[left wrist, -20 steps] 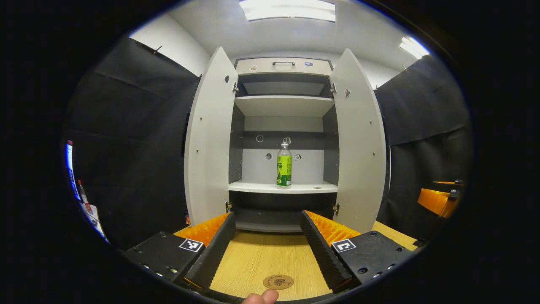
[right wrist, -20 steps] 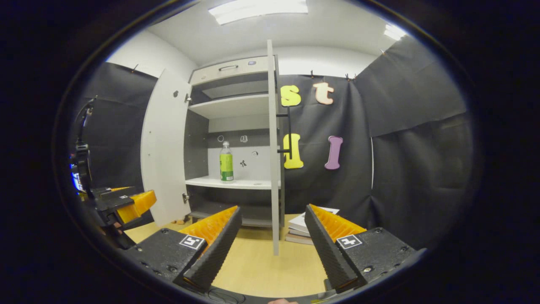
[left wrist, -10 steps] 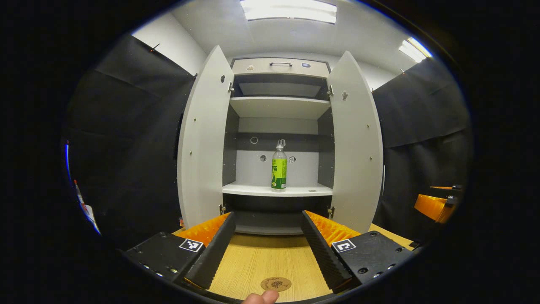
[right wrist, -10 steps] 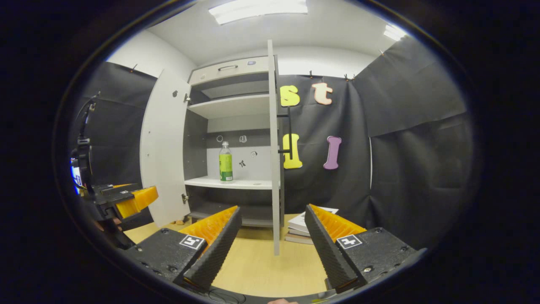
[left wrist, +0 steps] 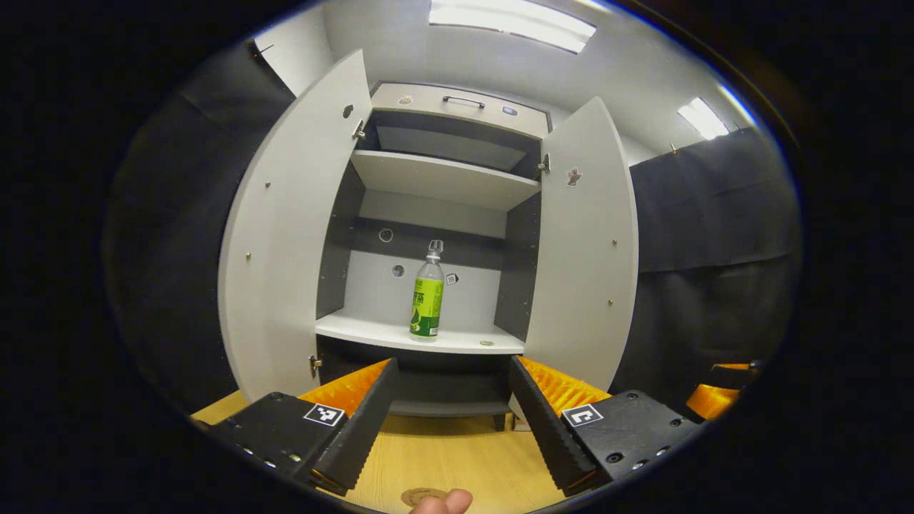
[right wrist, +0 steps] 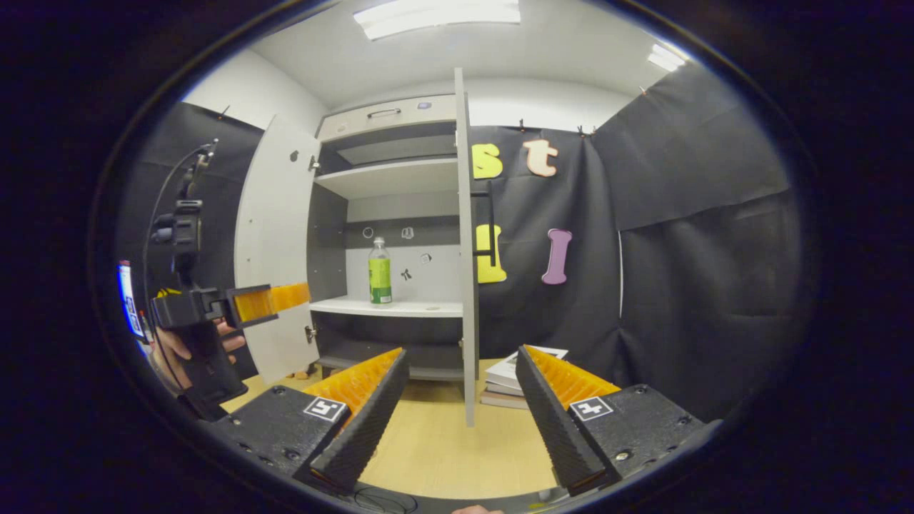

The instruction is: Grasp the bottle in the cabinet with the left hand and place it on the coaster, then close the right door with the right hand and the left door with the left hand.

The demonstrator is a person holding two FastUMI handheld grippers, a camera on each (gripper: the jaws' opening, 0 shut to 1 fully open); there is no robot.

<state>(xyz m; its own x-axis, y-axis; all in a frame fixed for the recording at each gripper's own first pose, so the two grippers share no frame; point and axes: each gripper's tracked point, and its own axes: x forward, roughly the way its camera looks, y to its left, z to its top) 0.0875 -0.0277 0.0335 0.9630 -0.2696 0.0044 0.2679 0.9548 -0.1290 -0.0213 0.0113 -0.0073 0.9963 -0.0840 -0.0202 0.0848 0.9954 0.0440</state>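
Left gripper view gives me the tall grey cabinet (left wrist: 443, 178) with both doors swung open, the left door (left wrist: 285, 243) and the right door (left wrist: 582, 250). Below it lies the light wooden table top (left wrist: 457, 464). My left gripper (left wrist: 450, 407) has its jaws wide apart and holds nothing; the right gripper (right wrist: 457, 407) is also spread and empty, with the right door's edge just ahead of it. On the white middle shelf (left wrist: 421, 341) stands upright the clear plastic bottle with a green label (left wrist: 427, 300), well apart from both grippers. I judge it light, smooth and a little soft, so I would take it around the labelled body, not at the narrow neck. The round brown coaster (left wrist: 418, 495) is cut off at the bottom edge, partly behind a fingertip (left wrist: 444, 502). How full the bottle is I cannot make out.
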